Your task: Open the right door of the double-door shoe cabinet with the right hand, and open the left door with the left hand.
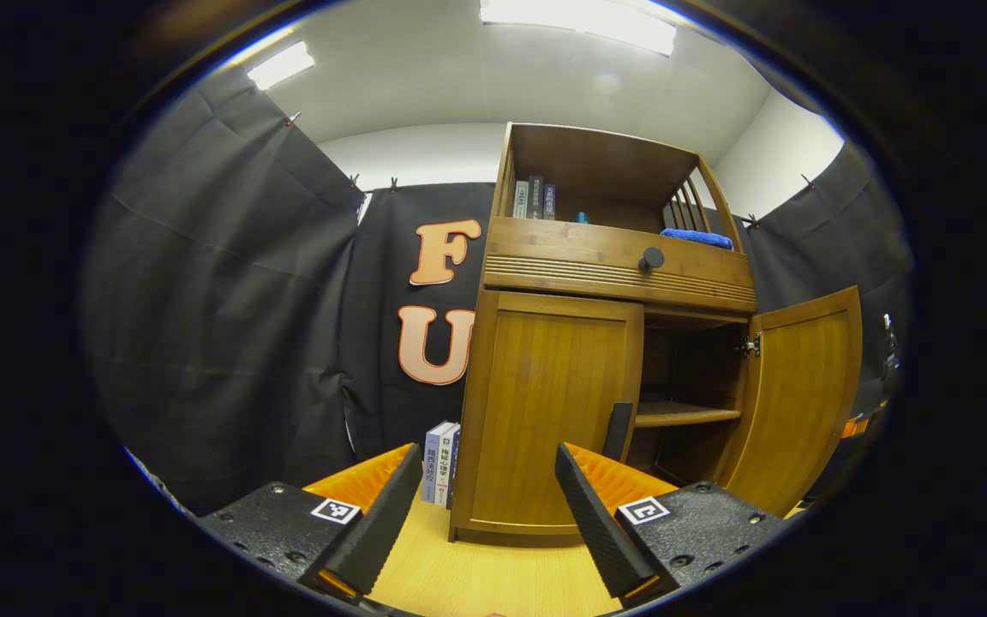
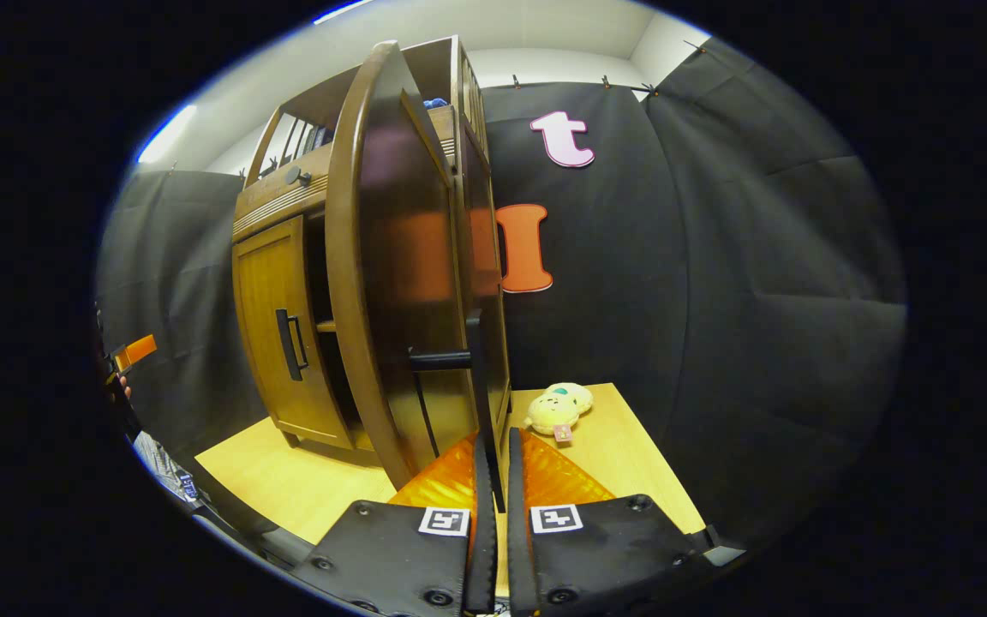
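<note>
The wooden shoe cabinet (image 1: 613, 266) stands on a light wood surface. Its left door (image 1: 549, 403) is closed, with the dark handle (image 1: 618, 431) at its inner edge. My left gripper (image 1: 487, 463) is open, a short way in front of that door and slightly left of the handle. The right door (image 1: 802, 394) stands swung out, showing an inner shelf (image 1: 686, 415). In the right gripper view, my right gripper (image 2: 495, 450) is shut on the right door's black bar handle (image 2: 476, 368), with the door (image 2: 391, 283) seen edge-on. The left door (image 2: 271, 326) shows beyond it.
Several books (image 1: 440, 463) stand on the surface left of the cabinet. A plush toy (image 2: 555, 410) lies right of the open door. A drawer with a round knob (image 1: 651, 259) sits above the doors, and a blue cloth (image 1: 697, 237) lies on the upper shelf.
</note>
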### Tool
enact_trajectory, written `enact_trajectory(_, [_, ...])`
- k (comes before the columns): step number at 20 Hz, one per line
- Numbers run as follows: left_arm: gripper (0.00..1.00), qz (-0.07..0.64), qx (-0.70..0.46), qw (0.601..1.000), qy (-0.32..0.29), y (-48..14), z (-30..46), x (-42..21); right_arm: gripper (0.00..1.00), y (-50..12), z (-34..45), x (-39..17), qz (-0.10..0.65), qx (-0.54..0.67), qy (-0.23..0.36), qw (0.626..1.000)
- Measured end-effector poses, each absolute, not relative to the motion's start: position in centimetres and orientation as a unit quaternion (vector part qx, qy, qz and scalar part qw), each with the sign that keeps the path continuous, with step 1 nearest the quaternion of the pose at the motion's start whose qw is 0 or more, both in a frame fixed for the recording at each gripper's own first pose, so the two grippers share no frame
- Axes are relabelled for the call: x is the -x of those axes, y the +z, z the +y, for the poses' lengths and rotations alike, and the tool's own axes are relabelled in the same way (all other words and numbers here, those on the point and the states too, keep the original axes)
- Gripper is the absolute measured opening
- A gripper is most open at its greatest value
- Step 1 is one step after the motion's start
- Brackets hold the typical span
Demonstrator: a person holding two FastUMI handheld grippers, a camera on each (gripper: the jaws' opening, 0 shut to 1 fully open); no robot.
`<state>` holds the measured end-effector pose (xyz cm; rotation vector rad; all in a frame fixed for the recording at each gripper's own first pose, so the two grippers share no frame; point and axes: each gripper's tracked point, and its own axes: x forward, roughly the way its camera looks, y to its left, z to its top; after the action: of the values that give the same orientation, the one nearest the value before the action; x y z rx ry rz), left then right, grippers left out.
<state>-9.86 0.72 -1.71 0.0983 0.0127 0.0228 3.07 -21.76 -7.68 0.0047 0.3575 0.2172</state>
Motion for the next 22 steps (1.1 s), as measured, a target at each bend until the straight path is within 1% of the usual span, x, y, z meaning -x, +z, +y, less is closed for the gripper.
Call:
enact_trajectory(3, [0.94, 0.006, -0.046, 0.999, 0.011, -1.7, 0.8, 9.8, 0.13, -7.6, -21.3, -2.7, 0.17, -0.001, 0.107, 0.98])
enact_trajectory(5, [0.94, 0.005, -0.046, 0.999, 0.008, -1.7, 0.6, 9.8, 0.13, -7.6, -21.4, -2.0, 0.165, -0.007, 0.093, 0.982])
enact_trajectory(9, [0.94, 0.012, -0.041, 0.999, 0.004, -2.5, 0.1, 9.1, 0.13, -6.8, -22.5, 0.2, 0.146, 0.001, 0.037, 0.989])
enact_trajectory(12, [0.95, 0.029, -0.015, 0.999, -0.016, -3.6, -1.5, 7.7, 0.13, -4.5, -22.8, 1.6, 0.12, 0.002, -0.005, 0.993])
enact_trajectory(14, [0.94, 0.037, 0.003, 0.999, -0.038, -4.2, -2.9, 6.5, 0.12, -3.6, -23.7, 3.2, 0.115, 0.018, -0.033, 0.993])
enact_trajectory(15, [0.91, 0.043, 0.012, 0.998, -0.047, -4.6, -3.5, 5.7, 0.12, -2.8, -23.8, 4.1, 0.108, 0.02, -0.043, 0.993])
enact_trajectory(17, [0.92, 0.05, 0.025, 0.996, -0.063, -5.0, -4.7, 4.0, 0.12, -1.2, -23.5, 6.0, 0.095, 0.013, -0.06, 0.994])
enact_trajectory(18, [0.94, 0.05, 0.032, 0.996, -0.072, -5.0, -5.5, 2.6, 0.13, -0.4, -23.1, 6.7, 0.088, 0.012, -0.061, 0.994])
enact_trajectory(20, [0.94, 0.047, 0.049, 0.994, -0.087, -4.8, -7.5, -0.1, 0.12, 0.7, -22.2, 7.9, 0.077, 0.01, -0.065, 0.995])
enact_trajectory(21, [0.92, 0.047, 0.058, 0.993, -0.096, -4.9, -8.6, -1.3, 0.12, 0.9, -21.4, 8.3, 0.074, 0.003, -0.06, 0.995])
enact_trajectory(22, [0.92, 0.052, 0.067, 0.991, -0.1, -5.3, -9.6, -2.7, 0.12, 1.0, -20.3, 8.7, 0.072, -0.004, -0.054, 0.996])
